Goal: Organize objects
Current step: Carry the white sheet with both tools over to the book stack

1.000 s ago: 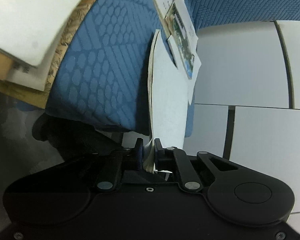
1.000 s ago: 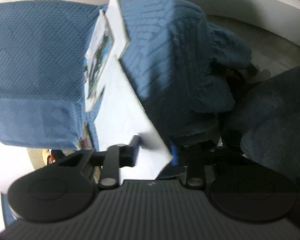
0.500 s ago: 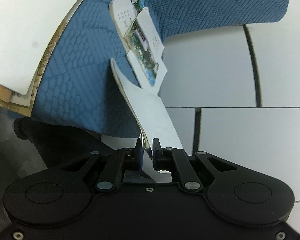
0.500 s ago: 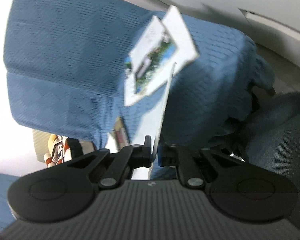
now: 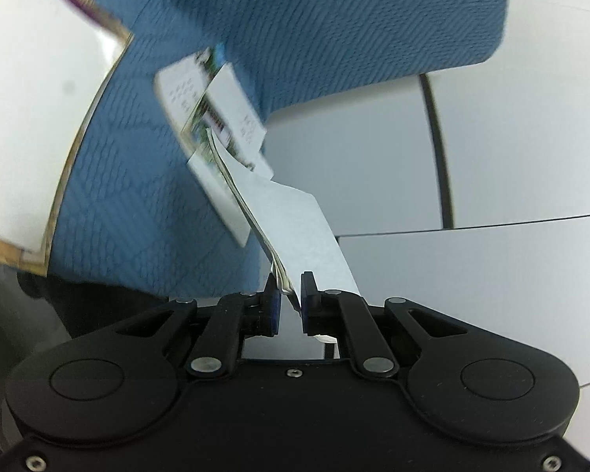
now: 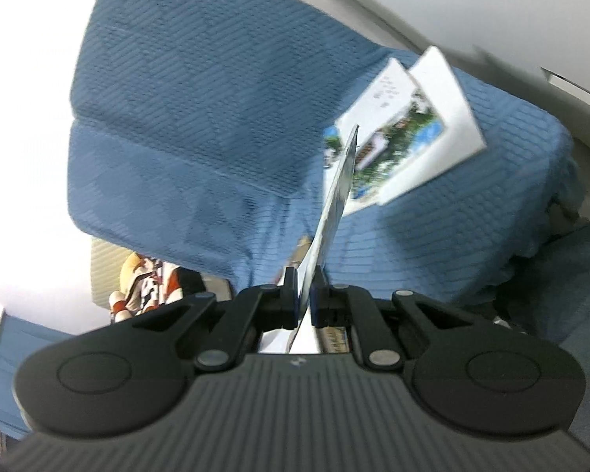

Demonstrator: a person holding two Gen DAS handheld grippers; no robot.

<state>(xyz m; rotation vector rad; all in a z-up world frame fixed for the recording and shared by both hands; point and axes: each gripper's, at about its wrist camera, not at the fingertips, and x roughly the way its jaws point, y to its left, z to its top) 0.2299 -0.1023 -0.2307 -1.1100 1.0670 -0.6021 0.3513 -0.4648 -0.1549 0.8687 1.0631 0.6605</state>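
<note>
My left gripper (image 5: 291,295) is shut on the lower edge of a thin white booklet (image 5: 295,220) that curves up and away from it. My right gripper (image 6: 303,295) is shut on another edge of the same booklet (image 6: 334,204), seen edge-on there. Beyond it, two printed cards or booklets (image 5: 216,118) with photos and text lie overlapped on a blue quilted cushion (image 5: 334,31); they also show in the right wrist view (image 6: 405,137) on the same blue cushion (image 6: 200,110).
A white-topped board with a wooden edge (image 5: 39,110) is at the left. Pale grey panels with dark seams (image 5: 511,157) lie to the right. A toy figure in orange and white (image 6: 145,287) sits below the cushion. Dark blue fabric (image 6: 562,295) is at the right.
Both grippers have swung with the booklet; it now points toward the overlapped cards. The right gripper, open around the sheet a second ago, has shut on it.
</note>
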